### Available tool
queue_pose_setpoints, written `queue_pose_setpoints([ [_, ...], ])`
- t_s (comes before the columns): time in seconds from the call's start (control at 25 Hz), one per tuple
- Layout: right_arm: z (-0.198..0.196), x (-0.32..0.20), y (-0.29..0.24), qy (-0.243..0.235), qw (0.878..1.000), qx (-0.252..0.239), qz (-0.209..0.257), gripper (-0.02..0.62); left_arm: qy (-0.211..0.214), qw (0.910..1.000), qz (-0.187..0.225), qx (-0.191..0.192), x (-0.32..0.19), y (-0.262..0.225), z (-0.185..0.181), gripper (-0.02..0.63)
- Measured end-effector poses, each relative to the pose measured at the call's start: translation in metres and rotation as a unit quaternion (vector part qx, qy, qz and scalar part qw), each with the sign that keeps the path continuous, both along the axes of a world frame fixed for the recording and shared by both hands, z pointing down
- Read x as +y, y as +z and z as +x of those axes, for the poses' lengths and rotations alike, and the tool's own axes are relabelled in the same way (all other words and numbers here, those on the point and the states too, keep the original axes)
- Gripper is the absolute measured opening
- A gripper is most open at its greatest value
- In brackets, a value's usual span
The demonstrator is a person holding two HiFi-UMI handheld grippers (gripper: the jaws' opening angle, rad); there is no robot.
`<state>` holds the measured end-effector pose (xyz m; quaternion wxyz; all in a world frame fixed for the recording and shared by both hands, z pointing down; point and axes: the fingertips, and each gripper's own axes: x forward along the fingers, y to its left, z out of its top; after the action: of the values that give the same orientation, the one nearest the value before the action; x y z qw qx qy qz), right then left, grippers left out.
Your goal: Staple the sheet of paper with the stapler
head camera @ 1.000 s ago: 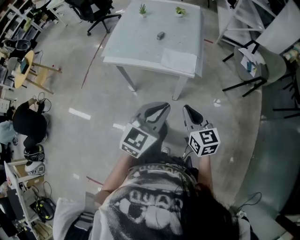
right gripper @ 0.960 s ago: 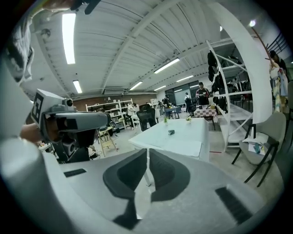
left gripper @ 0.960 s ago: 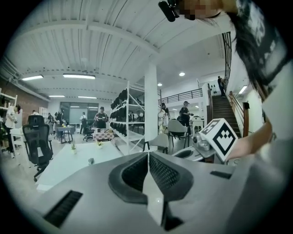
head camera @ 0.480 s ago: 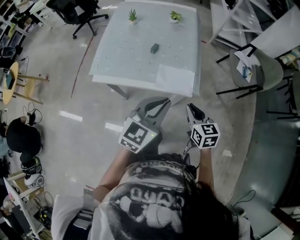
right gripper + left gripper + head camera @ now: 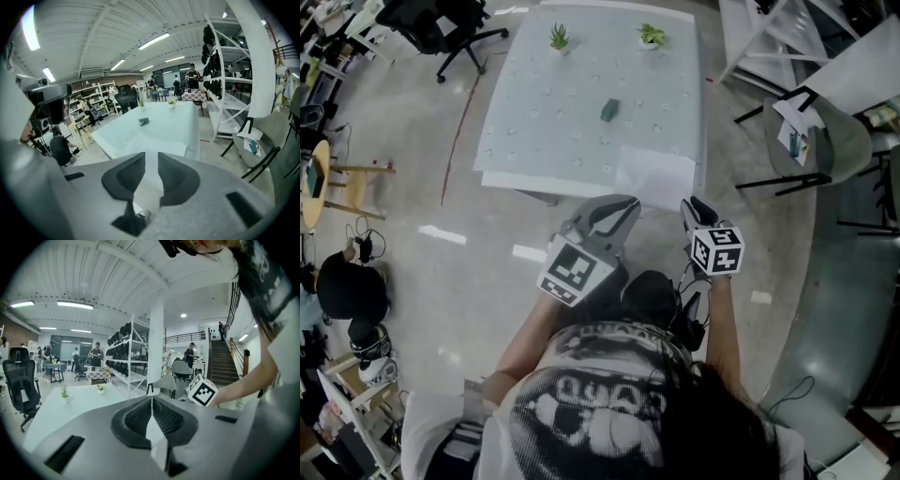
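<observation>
A small dark stapler lies mid-table on the pale table. The white sheet of paper rests at the near right corner. Both grippers hover just short of the table's near edge, above the floor. My left gripper is shut with nothing in it; its pads meet in the left gripper view. My right gripper is by the paper's near edge, and its jaws have just been opening, with nothing between them. The right gripper view shows the gap, the paper and the stapler ahead.
Two small potted plants stand at the table's far edge. A black office chair is at the far left, and a folding chair is to the right. A yellow stool and a crouching person are on the left.
The table has come closer in the head view, and both grippers have moved up to its near edge. The right gripper has shifted right, toward the paper.
</observation>
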<state>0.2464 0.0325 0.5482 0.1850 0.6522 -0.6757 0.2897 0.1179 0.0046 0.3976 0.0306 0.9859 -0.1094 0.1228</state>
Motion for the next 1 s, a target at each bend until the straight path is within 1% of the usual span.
queue_pose_setpoints([
  [0.28, 0.029, -0.043, 0.027, -0.067, 0.996, 0.037, -0.036, 0.101, -0.023, 0.9997, -0.008, -0.008, -0.017, 0.008, 0.004, 0.009],
  [0.4, 0.044, -0.058, 0.042, -0.096, 0.992, 0.055, -0.055, 0.129, -0.046, 0.9989, -0.008, -0.011, -0.024, 0.010, 0.006, 0.009],
  [0.48, 0.056, -0.069, 0.053, -0.117, 0.988, 0.068, -0.073, 0.146, -0.069, 0.9975, -0.008, -0.014, -0.032, 0.011, 0.008, 0.009],
  [0.6, 0.072, -0.083, 0.069, -0.150, 0.981, 0.080, -0.099, 0.164, -0.112, 0.9935, -0.011, -0.017, -0.043, 0.010, 0.010, 0.009],
  [0.72, 0.082, -0.094, 0.085, -0.184, 0.972, 0.085, -0.121, 0.166, -0.151, 0.9882, -0.013, -0.018, -0.050, 0.010, 0.012, 0.009],
  [0.88, 0.081, -0.099, 0.098, -0.233, 0.959, 0.082, -0.137, 0.167, -0.193, 0.9807, -0.013, -0.026, -0.054, 0.013, 0.017, 0.009],
  [0.96, 0.079, -0.098, 0.099, -0.253, 0.953, 0.091, -0.136, 0.156, -0.211, 0.9769, -0.016, -0.028, -0.054, 0.015, 0.020, 0.009],
  [1.0, 0.078, -0.097, 0.099, -0.262, 0.951, 0.097, -0.135, 0.131, -0.219, 0.9751, -0.016, -0.029, -0.054, 0.016, 0.021, 0.009],
])
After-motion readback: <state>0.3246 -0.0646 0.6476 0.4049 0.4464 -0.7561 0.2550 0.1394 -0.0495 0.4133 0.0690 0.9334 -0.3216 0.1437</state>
